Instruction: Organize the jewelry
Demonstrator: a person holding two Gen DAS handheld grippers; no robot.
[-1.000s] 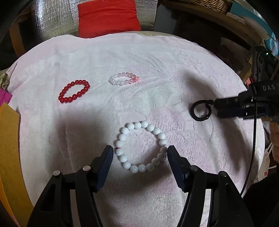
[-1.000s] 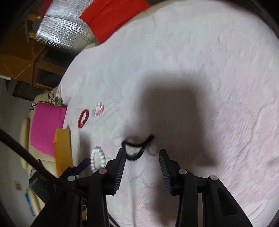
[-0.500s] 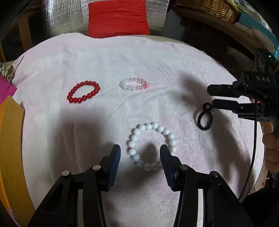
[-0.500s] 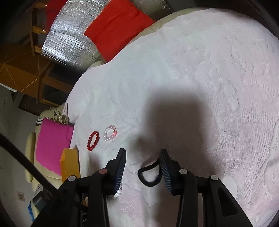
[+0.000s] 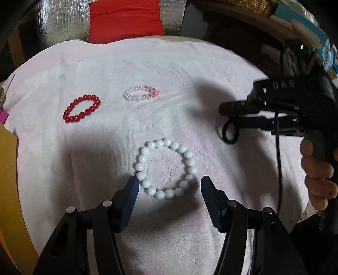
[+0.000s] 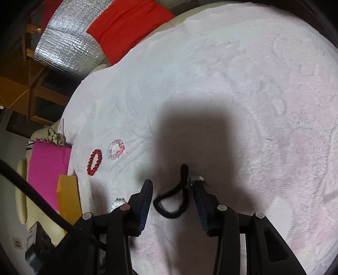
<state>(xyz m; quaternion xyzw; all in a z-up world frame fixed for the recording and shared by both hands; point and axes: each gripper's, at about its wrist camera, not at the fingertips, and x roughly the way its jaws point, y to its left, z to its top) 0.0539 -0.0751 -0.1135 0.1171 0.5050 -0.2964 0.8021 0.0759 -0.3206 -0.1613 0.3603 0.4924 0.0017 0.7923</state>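
A white bead bracelet [image 5: 166, 168] lies on the pale pink towel [image 5: 147, 63]. My left gripper [image 5: 169, 182] is open, its fingertips on either side of the bracelet's near edge. A red bead bracelet [image 5: 81, 108] and a pink-and-clear bead bracelet [image 5: 141, 93] lie further back. A black hair tie [image 6: 175, 196] lies twisted between the open fingers of my right gripper [image 6: 172, 186], close to the right finger; it also shows in the left wrist view [image 5: 229, 132]. The red [image 6: 94, 162] and pink [image 6: 115, 149] bracelets show at left in the right wrist view.
A red cushion [image 5: 124, 19] and silver foil padding [image 5: 61, 23] sit behind the towel. An orange box [image 6: 67, 198] and a magenta cloth [image 6: 46, 173] lie off the towel's left edge. A wicker basket [image 5: 243, 4] stands at the back right.
My left gripper has opened wider and moved up to the white bracelet. My right gripper has shifted over the black hair tie, which has changed shape between its fingers.
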